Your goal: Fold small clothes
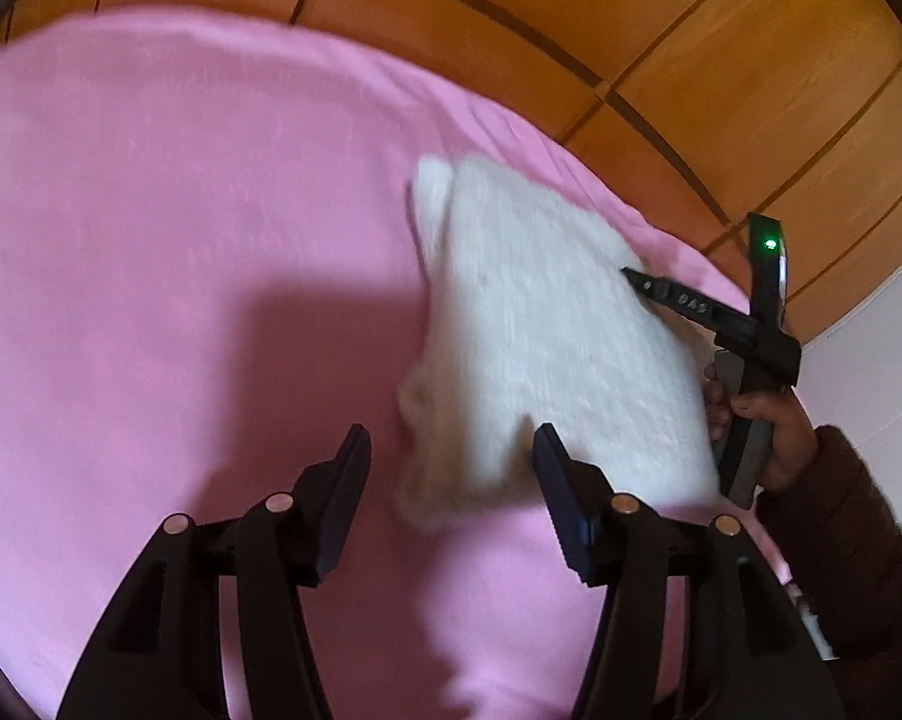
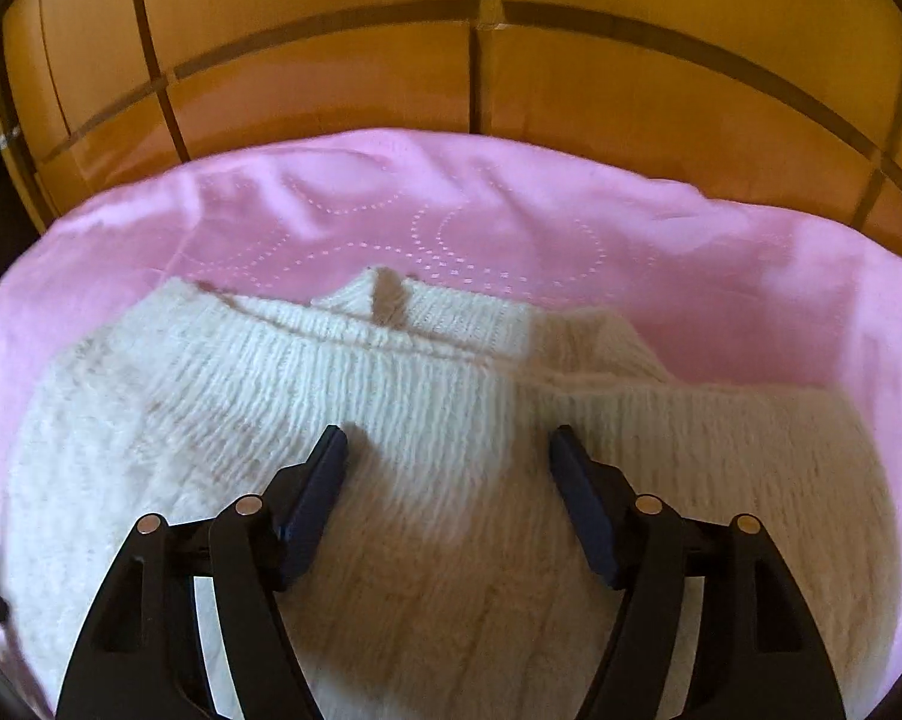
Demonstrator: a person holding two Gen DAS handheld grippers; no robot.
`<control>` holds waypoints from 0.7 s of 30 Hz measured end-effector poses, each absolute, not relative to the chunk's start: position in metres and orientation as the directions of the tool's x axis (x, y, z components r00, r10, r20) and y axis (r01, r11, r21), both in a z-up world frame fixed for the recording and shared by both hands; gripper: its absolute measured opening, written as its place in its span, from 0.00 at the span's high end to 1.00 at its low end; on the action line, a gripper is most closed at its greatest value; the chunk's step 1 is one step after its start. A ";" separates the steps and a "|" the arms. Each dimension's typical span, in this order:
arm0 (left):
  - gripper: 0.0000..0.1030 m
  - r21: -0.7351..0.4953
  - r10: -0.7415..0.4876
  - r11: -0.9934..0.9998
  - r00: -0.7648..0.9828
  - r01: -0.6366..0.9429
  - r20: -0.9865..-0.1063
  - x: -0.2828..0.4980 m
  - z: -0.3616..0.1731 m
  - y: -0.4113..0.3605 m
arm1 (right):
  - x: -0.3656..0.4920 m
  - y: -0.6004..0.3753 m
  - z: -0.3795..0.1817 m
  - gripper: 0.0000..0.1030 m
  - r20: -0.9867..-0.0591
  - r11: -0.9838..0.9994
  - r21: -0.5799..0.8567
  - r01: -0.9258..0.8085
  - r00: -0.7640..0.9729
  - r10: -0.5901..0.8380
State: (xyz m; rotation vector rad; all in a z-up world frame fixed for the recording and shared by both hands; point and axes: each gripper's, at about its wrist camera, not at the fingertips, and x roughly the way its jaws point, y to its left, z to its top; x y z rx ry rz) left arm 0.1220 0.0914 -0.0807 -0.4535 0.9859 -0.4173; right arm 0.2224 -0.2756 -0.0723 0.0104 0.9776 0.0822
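A small white knitted sweater [image 1: 535, 324] lies on a pink bedsheet [image 1: 150, 228]. It looks folded into a compact shape, with a sleeve end sticking out at its far left corner. My left gripper [image 1: 451, 450] is open and empty, just short of the sweater's near left edge. In the right wrist view the sweater [image 2: 390, 396] fills the foreground, its neck pointing away. My right gripper [image 2: 447, 450] is open and hovers over the sweater's middle. That gripper also shows in the left wrist view [image 1: 631, 273] at the sweater's right edge, held by a hand [image 1: 763, 420].
An orange wooden headboard [image 2: 451, 60] with dark grooves stands behind the bed. The pink sheet [image 2: 751, 276] has a dotted circle pattern and some wrinkles beyond the sweater. A white wall [image 1: 871, 372] shows at the right.
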 end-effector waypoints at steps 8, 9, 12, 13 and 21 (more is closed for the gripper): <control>0.69 -0.145 -0.184 0.983 0.571 0.113 -0.800 0.116 -0.053 0.058 | 0.139 -0.322 -0.032 0.27 -0.808 0.994 0.108 -0.006 0.582 0.092; 0.52 -0.125 -0.155 0.988 0.587 0.091 -0.795 0.113 -0.045 0.059 | 0.130 -0.332 -0.033 0.23 -0.804 0.991 0.131 0.012 0.586 0.099; 0.41 -0.100 -0.110 0.994 0.638 0.052 -0.762 0.101 -0.024 0.061 | 0.091 -0.373 -0.034 0.23 -0.804 0.975 0.193 0.110 0.587 0.093; 0.39 -0.098 -0.111 0.994 0.647 0.056 -0.755 0.098 -0.018 0.059 | 0.077 -0.390 -0.036 0.23 -0.806 0.965 0.212 0.153 0.586 0.084; 0.27 -0.034 -0.070 0.997 0.716 0.064 -0.694 0.089 0.021 0.031 | 0.010 -0.483 -0.039 0.20 -0.792 0.875 0.309 0.373 0.610 0.019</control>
